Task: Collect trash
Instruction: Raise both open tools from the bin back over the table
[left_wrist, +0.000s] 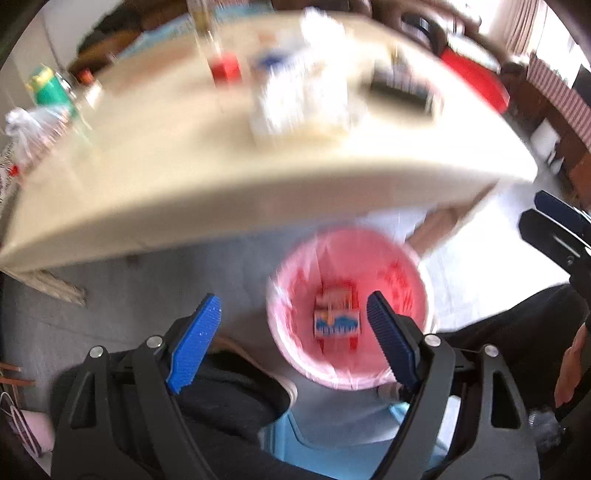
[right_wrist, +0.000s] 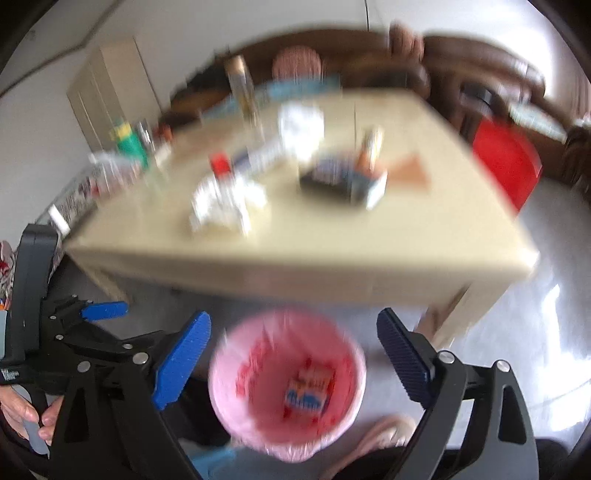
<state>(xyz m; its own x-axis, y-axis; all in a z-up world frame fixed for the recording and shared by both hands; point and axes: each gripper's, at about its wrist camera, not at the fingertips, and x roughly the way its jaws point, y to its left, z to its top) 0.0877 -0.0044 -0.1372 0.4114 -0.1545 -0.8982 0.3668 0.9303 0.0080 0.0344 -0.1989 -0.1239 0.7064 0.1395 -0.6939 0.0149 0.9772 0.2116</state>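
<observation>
So both views are pretty smeared, but the gist reads fine. Using the pink-lined trash bin (left_wrist: 349, 306) on the floor as the anchor: up and to its left on the tabletop (left_wrist: 155, 173) there's a green bottle (left_wrist: 46, 88) and a crinkly clear plastic bag (left_wrist: 33, 129), straight above the bin a small red thing (left_wrist: 225, 68) and a crumpled white pile (left_wrist: 299, 99) that looks like the next trash, and up to its right a dark tray (left_wrist: 400, 94) with stuff in it.

Left tongs (left_wrist: 293, 334) are released, nothing between the blue pads, hanging over the bin's left rim. Right tongs (right_wrist: 293, 356) are spread wide and empty too, framing the bin from above. A little carton (right_wrist: 308, 393) with a blue and red print already sits at the bottom of the bin, so one piece is in.

My read: this is the gap between a drop and the next pickup. Next move needs one of the tongs to go up over the tabletop edge to that white pile and close on it gently, since it's likely soft and loose and could shed bits.
</observation>
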